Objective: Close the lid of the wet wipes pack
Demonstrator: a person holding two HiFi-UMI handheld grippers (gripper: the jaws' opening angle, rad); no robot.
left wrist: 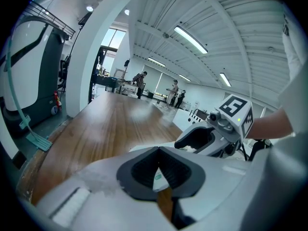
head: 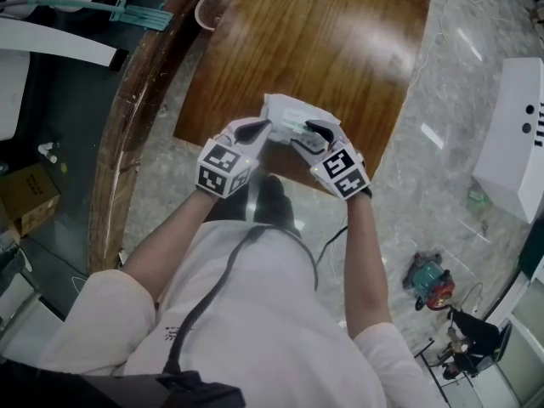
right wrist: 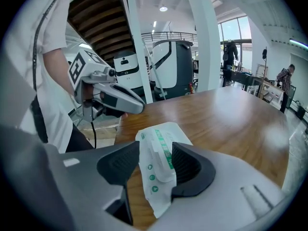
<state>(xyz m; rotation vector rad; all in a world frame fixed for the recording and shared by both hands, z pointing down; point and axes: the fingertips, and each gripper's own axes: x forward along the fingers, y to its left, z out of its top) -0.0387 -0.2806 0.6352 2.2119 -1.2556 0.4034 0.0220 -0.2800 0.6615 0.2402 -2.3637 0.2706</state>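
While the wet wipes pack (right wrist: 155, 165) is at the near edge of the table (head: 340, 41), the right gripper (head: 316, 131) has its jaws clamped on it, one pad on each long side. The lid (right wrist: 160, 150) faces that gripper's camera and looks flat against the pack. The left gripper (head: 262, 127) is at the pack's left end, its jaws closed tip to tip with a thin edge of the pack pinched between the pads. Cannot tell if the pack touches the wood. A pink mesh basket (head: 212, 8) sits by the far left corner, contents not visible. A white unit (head: 514, 134) stands on the floor to the right, well apart from the table.
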